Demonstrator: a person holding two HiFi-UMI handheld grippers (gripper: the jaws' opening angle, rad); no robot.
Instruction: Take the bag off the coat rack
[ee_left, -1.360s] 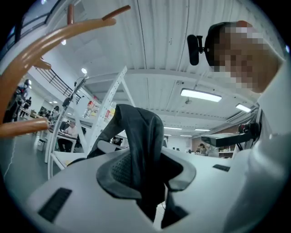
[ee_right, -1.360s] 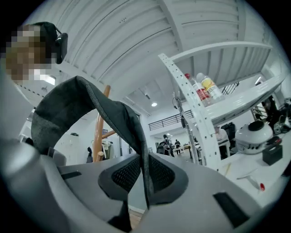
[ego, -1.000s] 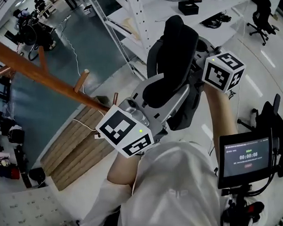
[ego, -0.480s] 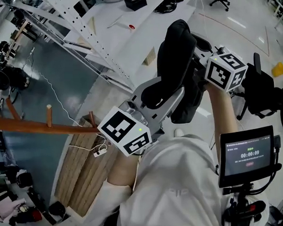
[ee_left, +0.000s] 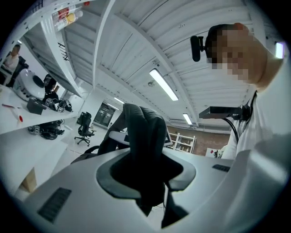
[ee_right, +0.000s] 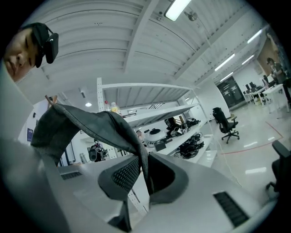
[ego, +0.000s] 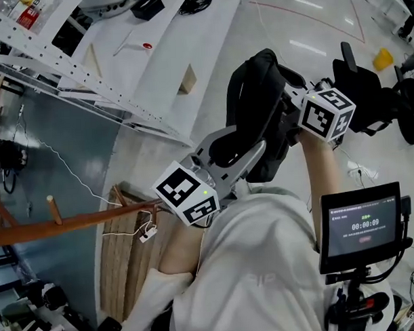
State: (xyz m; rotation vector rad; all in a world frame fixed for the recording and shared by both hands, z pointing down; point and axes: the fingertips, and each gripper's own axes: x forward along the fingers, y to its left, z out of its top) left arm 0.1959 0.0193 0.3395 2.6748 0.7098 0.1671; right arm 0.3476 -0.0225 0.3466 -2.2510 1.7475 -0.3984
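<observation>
Left gripper, right gripper aloft on bag

The bag is matt black cloth, the coat rack smooth brown wood.

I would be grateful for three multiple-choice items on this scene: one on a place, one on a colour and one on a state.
1. Where does the coat rack lie in the head view?
A. Lower left, apart from the bag
B. Upper right, above the monitor
C. Threaded through the strap

2. What colour is the bag?
A. Red
B. Black
C. White

3. How do the left tongs stand?
A. Open and empty
B. Shut on the bag
C. Shut on a rack peg

Answers:
1 A, since the brown beam crosses the lower left while the bag is held up at the centre.
2 B, as its fabric is dark throughout.
3 B, as the left gripper view shows black fabric pinched between the pads.
</observation>
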